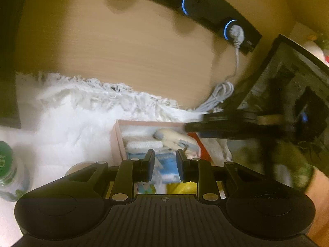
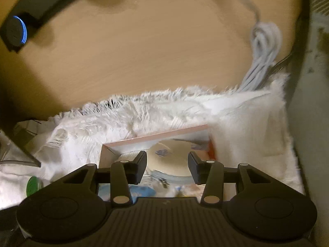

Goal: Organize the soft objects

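Note:
A pink box (image 1: 118, 140) sits on a white fluffy rug (image 1: 67, 127) and holds several soft items: white folded cloths (image 1: 141, 142), a cream and grey pouch (image 1: 174, 140), and blue and white packets (image 1: 166, 164). My left gripper (image 1: 165, 165) is open and empty just above the box. My right gripper (image 2: 167, 167) is open and empty, hovering over the cream pouch (image 2: 166, 160) inside the pink box (image 2: 156, 139). The right gripper also shows in the left wrist view (image 1: 216, 125), above the box's right side.
A wooden panel (image 1: 123, 51) rises behind the rug, with a black power strip (image 1: 197, 4) lit by blue rings. A coiled white cable (image 1: 220, 96) lies at the rug's right end. A green-capped bottle (image 1: 8, 170) stands left. A dark shelf unit (image 1: 292, 86) stands right.

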`<state>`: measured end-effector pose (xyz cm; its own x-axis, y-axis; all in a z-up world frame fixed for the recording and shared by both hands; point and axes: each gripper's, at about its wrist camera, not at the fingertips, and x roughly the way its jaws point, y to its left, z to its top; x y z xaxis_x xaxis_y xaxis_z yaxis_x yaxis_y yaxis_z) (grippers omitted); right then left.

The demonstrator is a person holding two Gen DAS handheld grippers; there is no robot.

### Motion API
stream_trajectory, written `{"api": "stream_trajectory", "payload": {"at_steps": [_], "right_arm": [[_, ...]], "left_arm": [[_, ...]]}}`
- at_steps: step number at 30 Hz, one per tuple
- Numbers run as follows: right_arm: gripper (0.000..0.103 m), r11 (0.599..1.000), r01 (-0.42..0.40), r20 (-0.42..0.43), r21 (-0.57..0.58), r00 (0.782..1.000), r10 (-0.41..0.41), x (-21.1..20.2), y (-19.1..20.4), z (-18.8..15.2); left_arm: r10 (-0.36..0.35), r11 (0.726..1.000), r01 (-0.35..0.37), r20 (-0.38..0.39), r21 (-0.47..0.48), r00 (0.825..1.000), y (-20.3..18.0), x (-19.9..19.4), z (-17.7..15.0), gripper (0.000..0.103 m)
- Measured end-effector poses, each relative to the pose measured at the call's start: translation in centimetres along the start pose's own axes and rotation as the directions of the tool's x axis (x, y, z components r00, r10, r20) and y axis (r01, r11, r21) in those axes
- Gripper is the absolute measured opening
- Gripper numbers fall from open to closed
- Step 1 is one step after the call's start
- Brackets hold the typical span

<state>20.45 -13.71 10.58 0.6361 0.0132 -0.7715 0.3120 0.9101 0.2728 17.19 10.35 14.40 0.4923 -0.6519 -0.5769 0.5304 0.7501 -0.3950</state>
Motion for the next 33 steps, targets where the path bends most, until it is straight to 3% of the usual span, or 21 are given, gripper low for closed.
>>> {"api": "stream_trajectory", "payload": {"at_steps": [2,5,11,14,20,23,29,31,33], "right_arm": [[0.046,0.999,0.038,-0.026,-0.005,0.999,-0.038,1.5,0.4,-0.3],[0.046,0.993,0.072,-0.010,-0.099,0.997,-0.073,2.1,1.2,-0.6],[0.048,1.000,-0.001,0.091,-0.020,0.996,0.003,-2.2,-0.1,-1.9],[0.061,0.999,-0.007,0.144,-0.044,0.990,0.013,-5.7,-0.2,-4.3],[0.079,0.976,0.070,0.246,-0.205,0.969,-0.018,-10.3,-0.7,-11.6],[0.080,0.959,0.090,0.210,-0.270,0.977,-0.033,-9.7,-1.5,-15.0],[0.083,0.945,0.080,0.021,-0.316,0.997,-0.077,-3.9,-3.7,-19.5],[0.086,0.906,0.129,0.117,-0.404,0.989,-0.089,-4.0,-2.9,-21.1],[0.088,0.896,0.149,0.152,-0.418,0.984,-0.093,-4.1,-2.7,-21.6]], "left_arm": [[0.015,1.000,-0.015,0.016,0.018,1.000,-0.1,-1.2,-0.2,0.026],[0.050,0.997,-0.052,0.051,0.055,0.997,-0.1,-2.7,-0.3,0.026],[0.108,0.989,-0.118,0.099,0.092,0.989,-0.1,-4.2,-1.9,0.026],[0.167,0.975,-0.182,0.120,0.128,0.979,-0.5,-5.1,-4.3,0.026],[0.259,0.963,-0.265,0.088,0.053,0.962,-1.3,-4.5,-11.3,0.026],[0.328,0.944,-0.331,0.086,0.022,0.941,-2.3,-2.5,-14.2,0.026],[0.422,0.906,-0.421,0.030,-0.039,0.906,-3.9,2.1,-18.7,0.026],[0.442,0.897,-0.442,0.079,-0.024,0.893,-4.8,2.5,-19.9,0.032],[0.472,0.880,-0.475,0.105,0.010,0.876,-5.9,2.9,-20.4,0.041]]}}
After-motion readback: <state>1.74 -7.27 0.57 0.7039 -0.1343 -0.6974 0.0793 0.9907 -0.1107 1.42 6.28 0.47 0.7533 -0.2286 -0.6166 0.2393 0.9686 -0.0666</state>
